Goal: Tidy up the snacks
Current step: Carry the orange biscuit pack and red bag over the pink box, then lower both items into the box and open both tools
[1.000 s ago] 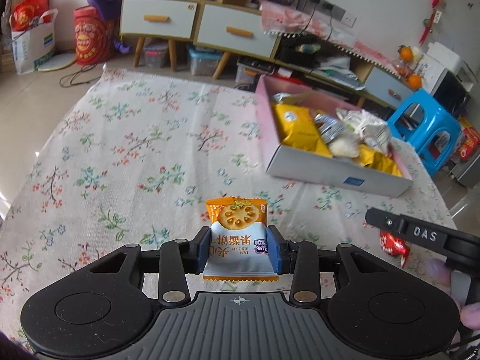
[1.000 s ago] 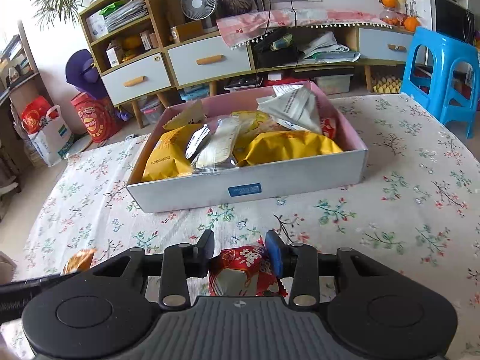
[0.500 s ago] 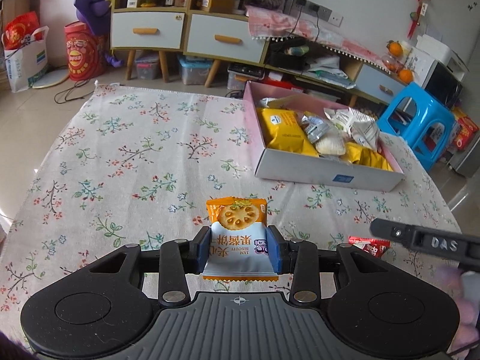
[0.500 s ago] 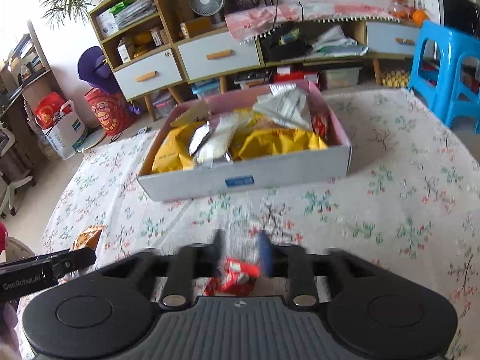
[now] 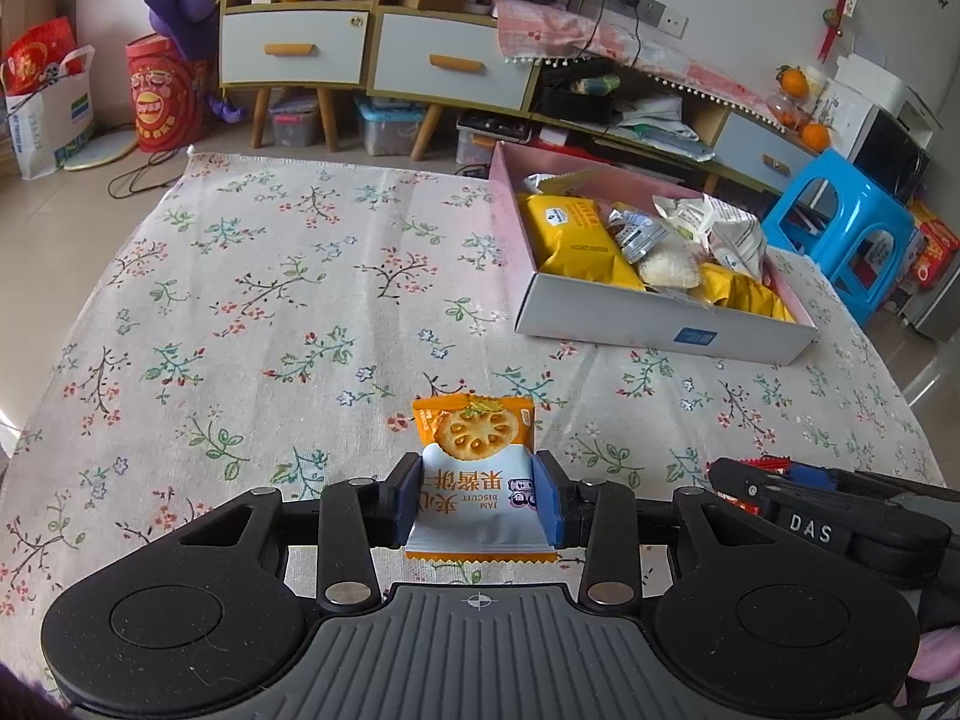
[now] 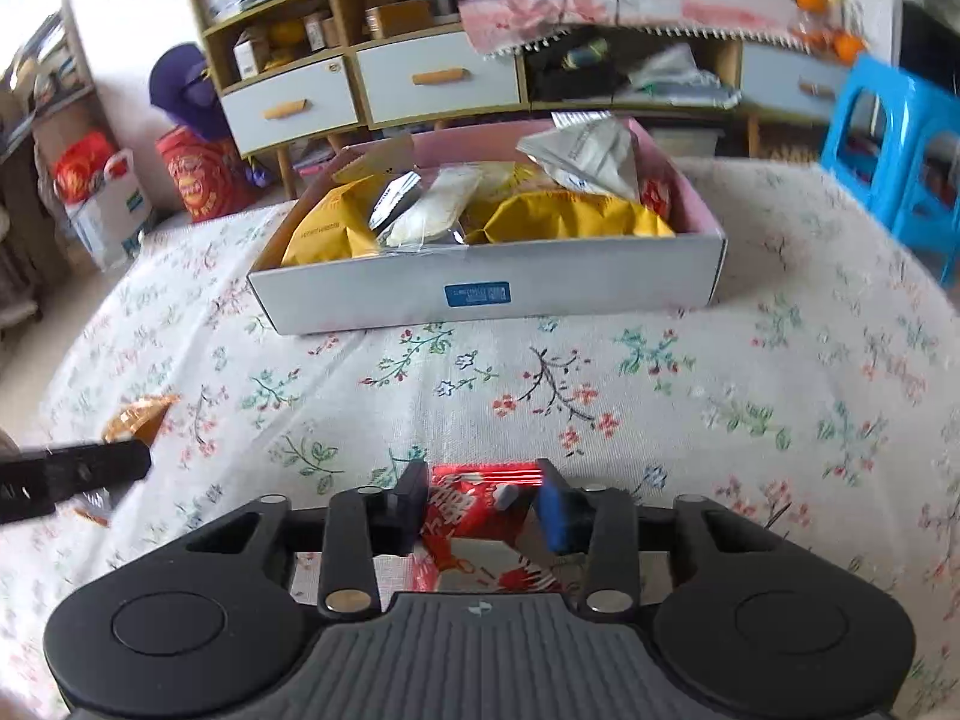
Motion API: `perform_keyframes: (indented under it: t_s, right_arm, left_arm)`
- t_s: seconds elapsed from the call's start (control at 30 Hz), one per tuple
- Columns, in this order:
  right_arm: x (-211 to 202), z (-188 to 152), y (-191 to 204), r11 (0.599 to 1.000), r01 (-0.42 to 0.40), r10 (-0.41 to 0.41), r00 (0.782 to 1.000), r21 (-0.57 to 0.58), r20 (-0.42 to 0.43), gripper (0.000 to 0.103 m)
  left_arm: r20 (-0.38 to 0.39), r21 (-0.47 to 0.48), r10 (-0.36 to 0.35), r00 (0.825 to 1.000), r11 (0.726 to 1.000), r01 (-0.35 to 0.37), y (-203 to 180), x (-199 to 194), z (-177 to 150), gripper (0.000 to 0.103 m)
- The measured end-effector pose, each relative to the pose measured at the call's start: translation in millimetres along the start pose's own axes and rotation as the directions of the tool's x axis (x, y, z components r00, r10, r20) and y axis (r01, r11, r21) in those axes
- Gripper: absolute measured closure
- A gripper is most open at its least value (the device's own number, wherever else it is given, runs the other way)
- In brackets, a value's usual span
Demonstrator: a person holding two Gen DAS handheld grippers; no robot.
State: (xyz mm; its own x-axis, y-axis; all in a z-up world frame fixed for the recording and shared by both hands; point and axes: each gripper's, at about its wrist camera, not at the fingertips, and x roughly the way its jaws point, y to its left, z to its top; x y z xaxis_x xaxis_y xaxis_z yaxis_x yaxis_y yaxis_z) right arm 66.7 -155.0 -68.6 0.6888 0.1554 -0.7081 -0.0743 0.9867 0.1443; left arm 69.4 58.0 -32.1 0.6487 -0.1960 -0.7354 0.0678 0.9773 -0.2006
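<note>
Left gripper (image 5: 477, 495): narrow, pads pinching the jam biscuit packet (image 5: 477, 480) by its sides, held above the floral tablecloth (image 5: 240, 276).
Right gripper (image 6: 480, 501): jaws have just been closing; red snack packet (image 6: 474, 510) sits between them, crumpled, seemingly gripped.
Snack box (image 6: 480, 294): well ahead on the cloth, already heaped with packets.
Risk, right side: bite looks off-centre on slippery foil (view is blurred); packet could slide out during the carry.
Risk, box: little free space; a dropped packet may ride the heap and spill over the wall.
Risk, both: the two grippers are close together; they could clash on the way to the box.
</note>
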Motion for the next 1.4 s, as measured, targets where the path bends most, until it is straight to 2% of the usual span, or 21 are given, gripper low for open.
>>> perform_keyframes:
  t_s: [0.1, 0.57, 0.83, 1.13, 1.4]
  right_arm:
    - [-3.7, -0.8, 0.8, 0.999, -0.029, 0.029, 1.000, -0.022, 0.003, 0.081]
    - [-20.8, 32.3, -2.8, 0.996, -0.094, 0.093, 0.994, 0.006, 0.058, 0.082]
    - [-16.8, 72.5, -9.3, 0.993, -0.117, 0.116, 0.988, 0.007, 0.098, 0.081]
    - [8.5, 125.2, -21.9, 0.989, -0.141, 0.134, 0.982, 0.041, 0.134, 0.081]
    - [33.3, 162.6, -27.9, 0.992, -0.120, 0.113, 0.979, 0.031, 0.168, 0.081]
  left_arm:
    - [-0.006, -0.010, -0.006, 1.000, 1.000, 0.006, 0.8, 0.4, 0.2, 0.067]
    - [0.026, -0.014, -0.008, 1.000, 1.000, 0.008, -1.6, 0.2, 10.1, 0.067]
    - [0.072, 0.004, -0.023, 0.997, 1.000, 0.022, -10.4, 10.7, 44.6, 0.067]
    - [0.127, 0.074, -0.086, 0.988, 0.994, 0.077, -44.2, 45.4, 93.2, 0.067]
    - [0.140, 0.122, -0.112, 0.984, 0.988, 0.095, -68.9, 78.7, 111.3, 0.066]
